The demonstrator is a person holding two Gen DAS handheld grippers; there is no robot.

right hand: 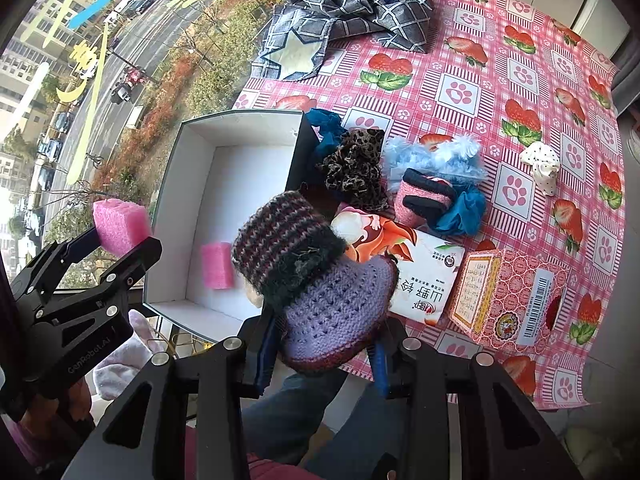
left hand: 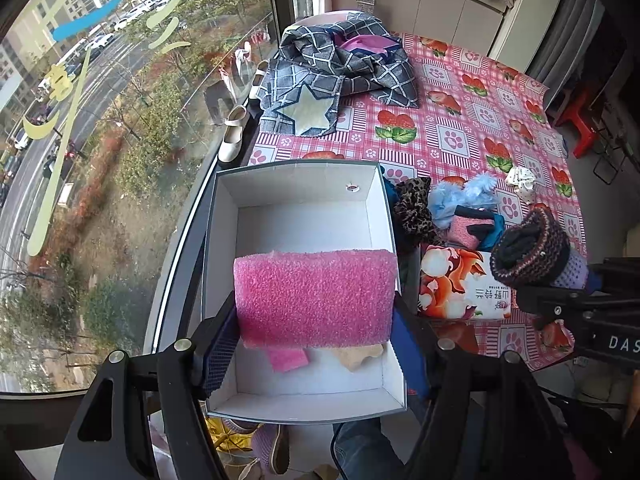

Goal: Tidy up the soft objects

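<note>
My left gripper is shut on a pink foam block and holds it above the open white box; the block also shows in the right wrist view. A smaller pink foam piece and a tan piece lie on the box floor. My right gripper is shut on a knitted purple and striped hat, held above the box's right edge. The hat also shows in the left wrist view.
On the strawberry tablecloth lie a leopard scrunchie, blue fluffy item, pink and black sock, tissue pack, pink carton, white dotted cloth and grey checked fabric. A window is at the left.
</note>
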